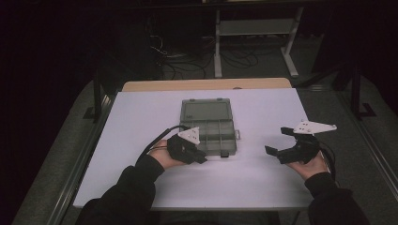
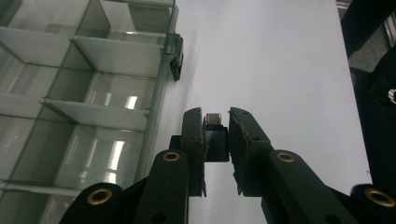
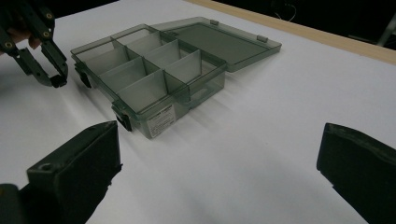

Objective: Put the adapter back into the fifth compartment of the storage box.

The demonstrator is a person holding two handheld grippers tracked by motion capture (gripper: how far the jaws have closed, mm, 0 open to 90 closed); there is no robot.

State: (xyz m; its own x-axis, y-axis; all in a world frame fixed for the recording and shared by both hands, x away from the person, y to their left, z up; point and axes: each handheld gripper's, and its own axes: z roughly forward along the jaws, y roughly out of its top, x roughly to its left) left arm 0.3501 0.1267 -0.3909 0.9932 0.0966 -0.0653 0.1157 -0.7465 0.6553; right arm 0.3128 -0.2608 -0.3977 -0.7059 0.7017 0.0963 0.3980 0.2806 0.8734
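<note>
My left gripper (image 2: 216, 128) is clamped on a small black block with a metal tip (image 2: 215, 135), pinched between the jaws just in front of the organiser's front edge; it looks like a little plug or adapter, though I can't tell exactly which. It reads as light and rigid, with smooth faces, so I reckon it could twist or slip if my squeeze slackens. The grip sits across its flat sides, which seems the sensible place.

Just beside it on my left is the clear compartment box (image 1: 209, 129), lid folded open flat behind it, dividers standing upright, every cell I can see looking bare. Thin hard plastic, I'd judge: light enough to skid on the sheet if I nudge a wall, and its black latches (image 3: 123, 116) jut out from the front. If the box ever needs steadying, I'd take it by an outer wall, not a divider.

My right gripper (image 1: 288, 146) hangs well apart on the right, jaws spread wide, nothing between them.

Underneath is a smooth white table top (image 1: 141, 108), probably slick, with a wooden edge (image 1: 206, 84) at the far side. Beyond that the room is dark: a metal frame stand (image 1: 256, 28) and loose cables (image 1: 169, 58) on the floor.
</note>
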